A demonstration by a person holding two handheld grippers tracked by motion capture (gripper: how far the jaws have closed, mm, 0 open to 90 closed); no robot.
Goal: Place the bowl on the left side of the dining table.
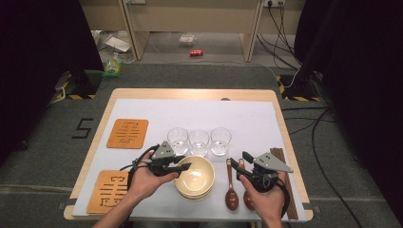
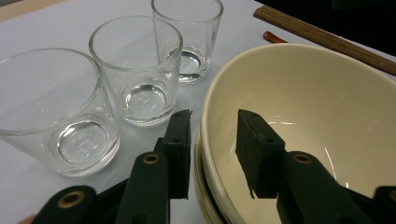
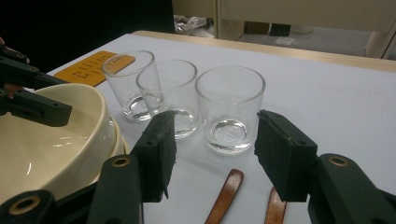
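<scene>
Bowl (image 2: 299, 116) unmarked, rim between left hand-held gripper (image 2: 212, 144) jaws.

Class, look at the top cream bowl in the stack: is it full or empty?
Empty. The left gripper view shows the top bowl with a bare, glossy cream inside, and the left gripper straddles its rim.

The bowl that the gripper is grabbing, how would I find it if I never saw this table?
Look at the white mat on the wooden table, at its near edge in the middle. Just in front of the row of three glasses sits a cream bowl, topmost of a small stack. The left gripper straddles its rim, and it is the one big round cream thing there.
</scene>
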